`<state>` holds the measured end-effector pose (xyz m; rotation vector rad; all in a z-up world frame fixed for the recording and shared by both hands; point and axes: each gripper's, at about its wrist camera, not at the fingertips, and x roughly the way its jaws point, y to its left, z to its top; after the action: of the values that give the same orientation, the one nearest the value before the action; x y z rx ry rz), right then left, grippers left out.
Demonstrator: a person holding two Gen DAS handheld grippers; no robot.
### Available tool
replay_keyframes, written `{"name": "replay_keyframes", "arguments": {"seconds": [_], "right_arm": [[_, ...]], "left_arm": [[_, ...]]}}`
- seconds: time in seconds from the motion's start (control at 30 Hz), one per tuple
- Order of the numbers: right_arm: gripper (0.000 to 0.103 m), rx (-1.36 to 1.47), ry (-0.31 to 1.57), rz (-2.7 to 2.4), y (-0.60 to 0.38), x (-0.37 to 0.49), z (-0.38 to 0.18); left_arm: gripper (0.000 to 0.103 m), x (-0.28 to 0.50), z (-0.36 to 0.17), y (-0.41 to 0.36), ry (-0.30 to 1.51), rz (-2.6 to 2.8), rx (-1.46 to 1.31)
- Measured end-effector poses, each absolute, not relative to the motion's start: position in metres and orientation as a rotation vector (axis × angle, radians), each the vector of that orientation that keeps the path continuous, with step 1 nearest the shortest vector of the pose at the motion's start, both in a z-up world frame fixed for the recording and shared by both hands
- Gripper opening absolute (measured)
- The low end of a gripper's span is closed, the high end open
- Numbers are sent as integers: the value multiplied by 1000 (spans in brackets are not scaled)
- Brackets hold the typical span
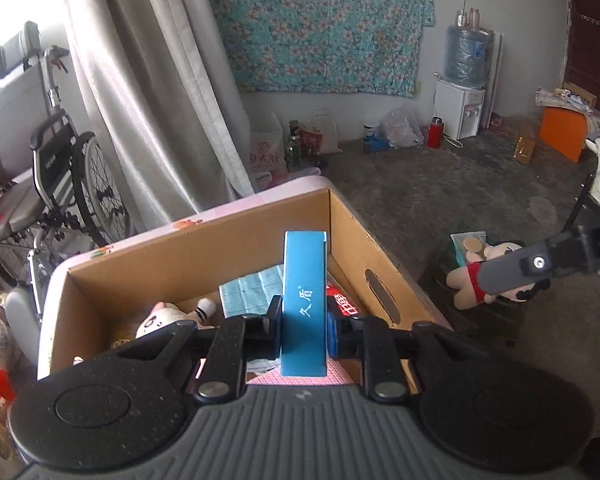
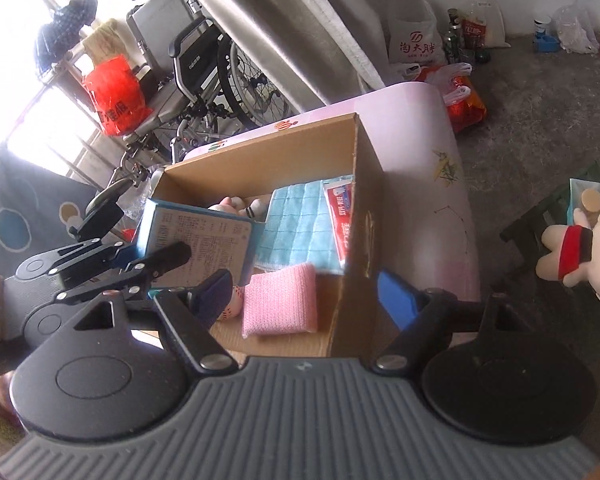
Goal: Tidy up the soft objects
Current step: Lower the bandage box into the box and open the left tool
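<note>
My left gripper (image 1: 304,318) is shut on a slim blue carton (image 1: 304,264) and holds it upright over the open cardboard box (image 1: 236,236). In the box lie a teal towel (image 2: 296,224), a pink sponge (image 2: 280,304), a red-and-white packet (image 2: 342,220) and a small white plush (image 1: 160,320). My right gripper (image 2: 306,296) stands open above the sponge and the box's near wall, with nothing between its fingers. The right wrist view shows the left gripper (image 2: 140,240) at the left with the carton (image 2: 204,240). A plush doll with a red scarf (image 2: 580,248) sits off to the right.
The box stands on a pale pink table (image 2: 432,184). The doll rests on a dark stool (image 2: 540,220) beside a teal packet (image 2: 592,196). A wheelchair (image 1: 60,184) and a curtain (image 1: 148,80) are behind the table. Bags and bottles (image 1: 304,140) line the far wall.
</note>
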<state>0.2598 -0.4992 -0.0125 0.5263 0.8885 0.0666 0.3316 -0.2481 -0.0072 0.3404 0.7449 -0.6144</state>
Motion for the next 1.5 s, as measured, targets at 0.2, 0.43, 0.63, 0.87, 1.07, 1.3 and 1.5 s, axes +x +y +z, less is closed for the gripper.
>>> {"name": "replay_keyframes", "arguments": {"seconds": [0.2, 0.43, 0.63, 0.87, 1.07, 1.3, 1.5], "right_arm": [[80, 589, 899, 38, -525, 232, -40], [80, 640, 920, 11, -544, 219, -69], [80, 663, 916, -2, -556, 214, -78], [80, 670, 914, -5, -559, 207, -80], [80, 661, 903, -6, -557, 204, -74], [80, 610, 876, -5, -542, 203, -49], [80, 537, 845, 25, -512, 212, -19]], "left_arm": [[21, 368, -41, -271, 994, -633, 216], [21, 375, -72, -298, 1082, -576, 259], [22, 371, -80, -320, 1094, -556, 306], [39, 365, -74, -323, 1099, -601, 261], [60, 357, -55, -312, 1048, -627, 213], [79, 336, -16, -271, 931, -639, 130], [89, 308, 13, -210, 825, -577, 52]]}}
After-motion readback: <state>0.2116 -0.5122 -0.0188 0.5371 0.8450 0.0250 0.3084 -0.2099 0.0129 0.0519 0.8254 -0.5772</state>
